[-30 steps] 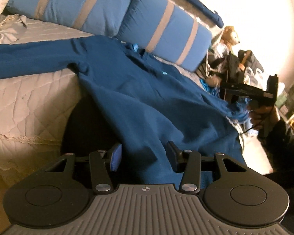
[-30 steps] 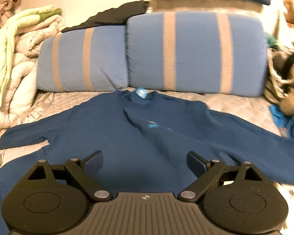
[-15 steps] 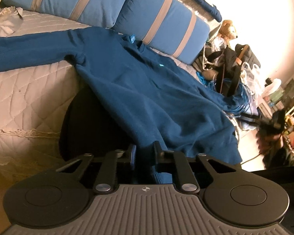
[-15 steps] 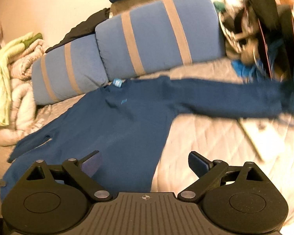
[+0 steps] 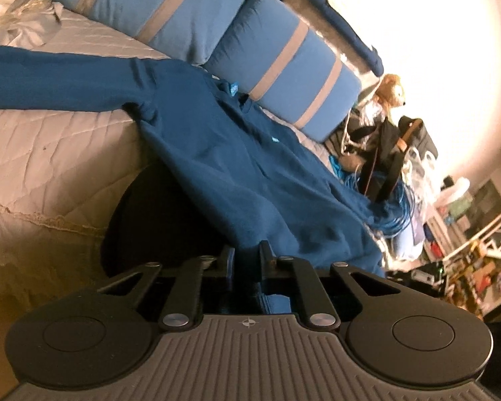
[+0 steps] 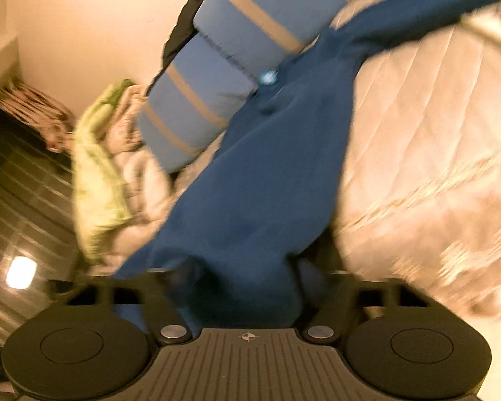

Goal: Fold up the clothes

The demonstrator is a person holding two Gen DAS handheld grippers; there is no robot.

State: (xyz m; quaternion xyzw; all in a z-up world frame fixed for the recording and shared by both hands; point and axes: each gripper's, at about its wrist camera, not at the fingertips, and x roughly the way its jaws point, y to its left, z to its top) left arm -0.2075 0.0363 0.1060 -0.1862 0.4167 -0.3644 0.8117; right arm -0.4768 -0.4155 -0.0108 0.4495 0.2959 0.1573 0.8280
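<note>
Currently the sweater (image 5: 223,167) lies spread on the quilt (image 5: 50,153), collar toward the striped pillows (image 5: 284,70), one sleeve stretched flat toward the left edge of the left view, hem hanging over the bed's near edge.

Left gripper (image 5: 247,257): jaws have just been closing, now nearly together and clenched on the sweater's hem; blue cloth shows between the fingers and bunches behind them.

Right gripper (image 6: 237,287): jaws have just been closing too. Sweater hem fills the gap and drapes over the fingers, so the pads are hidden; can't tell whether they actually press on the cloth. Right view is tilted hard and motion-blurred.

Small light-blue neck tag (image 6: 268,77) sits at the collar, just beside the nearer pillow.

Around: dark garment (image 5: 347,40) lies on top behind the pillows. Pile of green and pale bedding (image 6: 107,167) sits at the pillows' far end in the right view. Teddy bear (image 5: 389,92), black bags (image 5: 404,147) and a blue cable coil (image 5: 394,214) clutter the bed's other side.
</note>
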